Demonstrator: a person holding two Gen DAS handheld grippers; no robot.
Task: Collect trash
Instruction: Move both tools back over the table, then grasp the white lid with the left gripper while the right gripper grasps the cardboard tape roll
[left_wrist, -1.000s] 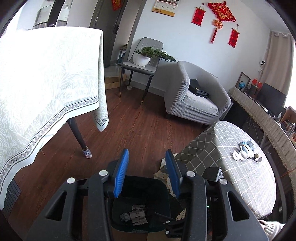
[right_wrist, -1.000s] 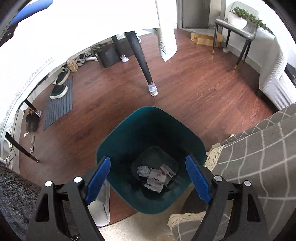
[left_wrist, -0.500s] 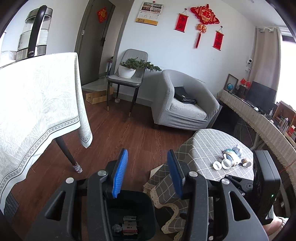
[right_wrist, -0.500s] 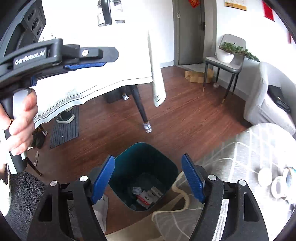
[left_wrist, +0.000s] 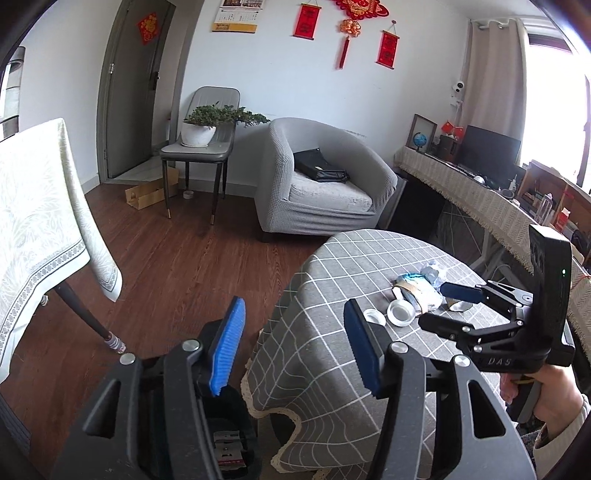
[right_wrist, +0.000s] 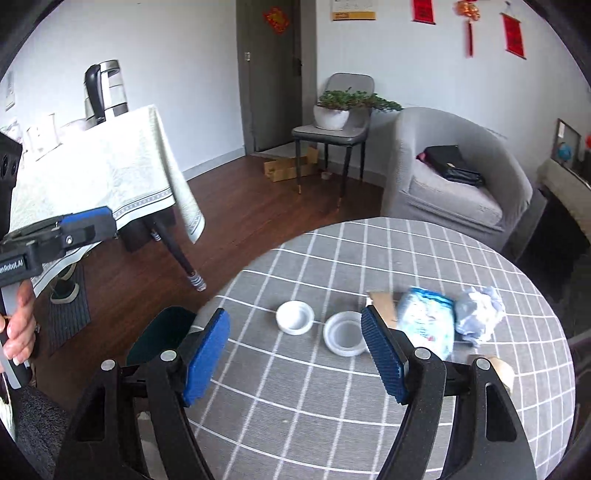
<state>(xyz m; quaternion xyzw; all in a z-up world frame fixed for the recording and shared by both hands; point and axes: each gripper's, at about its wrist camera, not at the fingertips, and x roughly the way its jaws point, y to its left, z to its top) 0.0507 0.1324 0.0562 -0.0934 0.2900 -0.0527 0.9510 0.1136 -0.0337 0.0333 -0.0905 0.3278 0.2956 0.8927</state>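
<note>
On the round table with a grey checked cloth (right_wrist: 332, 398) lie two white lids (right_wrist: 295, 317) (right_wrist: 345, 332), a blue and white wrapper (right_wrist: 424, 321), a crumpled paper ball (right_wrist: 478, 314) and brown cardboard scraps (right_wrist: 384, 302). My right gripper (right_wrist: 295, 354) is open and empty above the table's near side, just short of the lids. My left gripper (left_wrist: 295, 343) is open and empty, over the table edge and the dark teal trash bin (left_wrist: 229, 439), which holds paper scraps. The bin's rim also shows in the right wrist view (right_wrist: 159, 332). The trash also shows in the left wrist view (left_wrist: 417, 291).
A large table with a white cloth (right_wrist: 92, 177) and a kettle (right_wrist: 105, 90) stands to the left. A grey armchair (left_wrist: 325, 181) with a black bag and a chair with a potted plant (left_wrist: 207, 125) stand behind. Wood floor (left_wrist: 177, 258) lies between.
Both grippers have risen from over the trash bin and swung right toward the round table. The right gripper now faces the trash on the table instead of looking down into the bin.
</note>
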